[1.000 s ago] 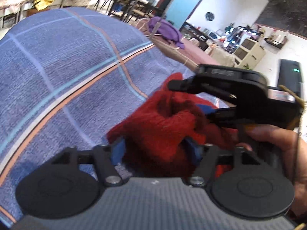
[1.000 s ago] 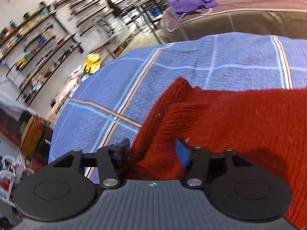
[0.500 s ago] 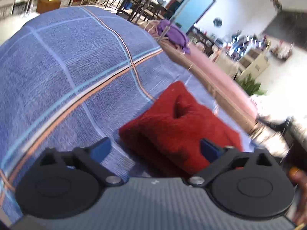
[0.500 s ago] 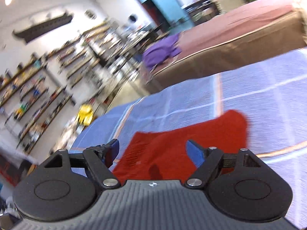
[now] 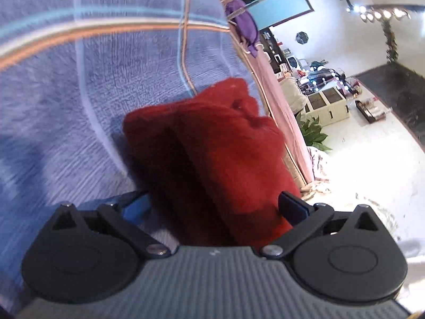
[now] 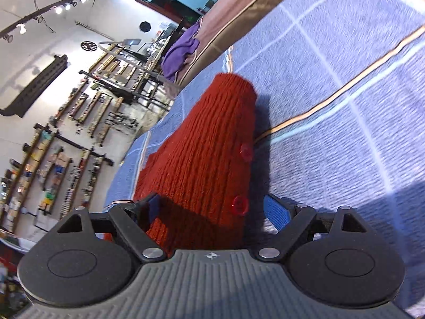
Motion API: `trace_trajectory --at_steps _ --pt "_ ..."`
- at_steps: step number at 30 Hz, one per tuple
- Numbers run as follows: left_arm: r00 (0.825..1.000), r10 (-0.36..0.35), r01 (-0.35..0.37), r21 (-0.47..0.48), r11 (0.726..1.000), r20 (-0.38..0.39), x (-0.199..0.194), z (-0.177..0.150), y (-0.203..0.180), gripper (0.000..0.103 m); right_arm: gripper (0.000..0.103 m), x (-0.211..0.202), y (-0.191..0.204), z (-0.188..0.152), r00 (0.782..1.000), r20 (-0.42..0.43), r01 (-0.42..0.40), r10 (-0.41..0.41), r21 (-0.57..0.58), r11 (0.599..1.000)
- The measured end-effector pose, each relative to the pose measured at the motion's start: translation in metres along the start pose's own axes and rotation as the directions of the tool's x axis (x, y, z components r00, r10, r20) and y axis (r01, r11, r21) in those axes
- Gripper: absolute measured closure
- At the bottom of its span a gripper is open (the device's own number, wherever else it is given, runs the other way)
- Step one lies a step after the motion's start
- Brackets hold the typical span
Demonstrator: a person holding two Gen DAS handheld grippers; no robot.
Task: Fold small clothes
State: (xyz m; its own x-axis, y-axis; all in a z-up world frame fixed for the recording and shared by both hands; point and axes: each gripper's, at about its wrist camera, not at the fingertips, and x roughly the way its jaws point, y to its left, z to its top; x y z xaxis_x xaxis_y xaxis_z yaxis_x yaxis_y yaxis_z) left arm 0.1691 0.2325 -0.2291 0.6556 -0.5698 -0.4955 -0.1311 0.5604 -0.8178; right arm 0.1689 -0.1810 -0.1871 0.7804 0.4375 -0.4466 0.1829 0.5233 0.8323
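Note:
A red knitted garment [image 5: 212, 143] lies folded in a thick bundle on the blue checked cloth [image 5: 93, 85]. My left gripper [image 5: 215, 206] stands open wide, low over the near end of the bundle, with its blue pads [image 5: 138, 204] on either side and not pressing. From the other side my right gripper [image 6: 215, 207] is also open wide and straddles the garment [image 6: 209, 146]. Two red buttons [image 6: 245, 152] show along the garment's right edge in the right wrist view. Both views are tilted by a rolled wrist.
Beyond the blue cloth's far edge runs a pink-and-tan cushioned surface [image 6: 239, 8] with a purple cloth [image 6: 180, 47] heaped on it. Wall shelves [image 6: 53, 159] fill one side of the room. A green plant [image 5: 313, 133] and a cream cabinet [image 5: 326, 103] stand on the other.
Both grippers have let go of the red garment and opened wide. The garment dropped into a folded bundle on the cloth. Both wrists rolled and sank lower; the right gripper left the left view.

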Motion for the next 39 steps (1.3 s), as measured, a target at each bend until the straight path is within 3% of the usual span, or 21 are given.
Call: trace_trajectory --at_steps 3,6,9,10,14,16,19,22,24,27,33,36,39 --pt "0.999 -0.019 0.017 0.042 0.999 0.045 0.017 0.01 0.0 0.0 0.0 0.011 -0.004 0.001 1.0 -0.015 -0.019 0.02 0.066 0.998" --pt "0.999 -0.012 0.01 0.058 0.998 0.041 0.032 0.018 -0.003 0.0 0.0 0.021 -0.007 0.001 0.996 -0.029 -0.077 0.08 0.117 0.99" --pt "0.998 -0.002 -0.001 0.062 0.998 0.057 0.041 0.021 -0.009 0.001 0.0 0.027 0.0 0.005 0.996 -0.029 -0.08 0.084 0.122 0.989" --pt "0.998 -0.002 -0.002 0.057 0.998 0.066 0.043 0.021 -0.01 0.005 0.0 0.029 0.003 0.005 0.996 -0.032 -0.078 0.082 0.118 0.99" --pt "0.996 -0.027 0.025 0.023 0.999 0.091 0.04 0.022 -0.005 0.04 0.0 0.025 0.005 0.007 0.996 -0.04 -0.07 0.075 0.11 0.991" --pt "0.995 -0.026 0.021 0.054 0.998 0.097 0.036 0.021 -0.01 0.049 0.002 0.019 0.012 0.008 0.997 -0.04 -0.064 0.066 0.057 0.996" --pt "0.992 -0.044 0.033 0.085 0.996 0.121 0.024 0.021 -0.019 0.057 0.006 0.009 0.036 0.008 0.997 -0.025 -0.071 0.07 -0.013 0.997" --pt "0.982 -0.073 0.051 0.124 0.991 0.173 0.002 0.027 -0.035 0.058 0.008 0.0 0.065 0.007 0.993 -0.009 -0.116 0.115 -0.058 0.992" --pt "0.969 -0.092 0.054 0.166 0.985 0.23 -0.023 0.035 -0.05 0.058 0.008 -0.003 0.092 0.006 0.986 -0.01 -0.164 0.164 -0.107 0.981" --pt "0.928 -0.114 0.05 0.185 0.981 0.353 -0.071 0.057 -0.066 0.058 0.008 0.013 0.138 0.011 0.957 -0.06 -0.289 0.283 -0.144 0.946" --pt "0.852 0.003 -0.138 0.22 0.966 0.523 -0.142 0.132 -0.076 0.055 0.008 0.098 0.24 0.011 0.875 -0.206 -0.478 0.437 -0.231 0.847" --pt "0.833 0.09 -0.23 0.195 0.953 0.546 -0.151 0.174 -0.064 0.053 0.008 0.147 0.265 -0.002 0.849 -0.269 -0.516 0.454 -0.24 0.822" --pt "0.834 0.174 -0.288 0.143 0.947 0.523 -0.144 0.208 -0.036 0.052 0.008 0.188 0.271 -0.019 0.852 -0.309 -0.5 0.423 -0.236 0.833"
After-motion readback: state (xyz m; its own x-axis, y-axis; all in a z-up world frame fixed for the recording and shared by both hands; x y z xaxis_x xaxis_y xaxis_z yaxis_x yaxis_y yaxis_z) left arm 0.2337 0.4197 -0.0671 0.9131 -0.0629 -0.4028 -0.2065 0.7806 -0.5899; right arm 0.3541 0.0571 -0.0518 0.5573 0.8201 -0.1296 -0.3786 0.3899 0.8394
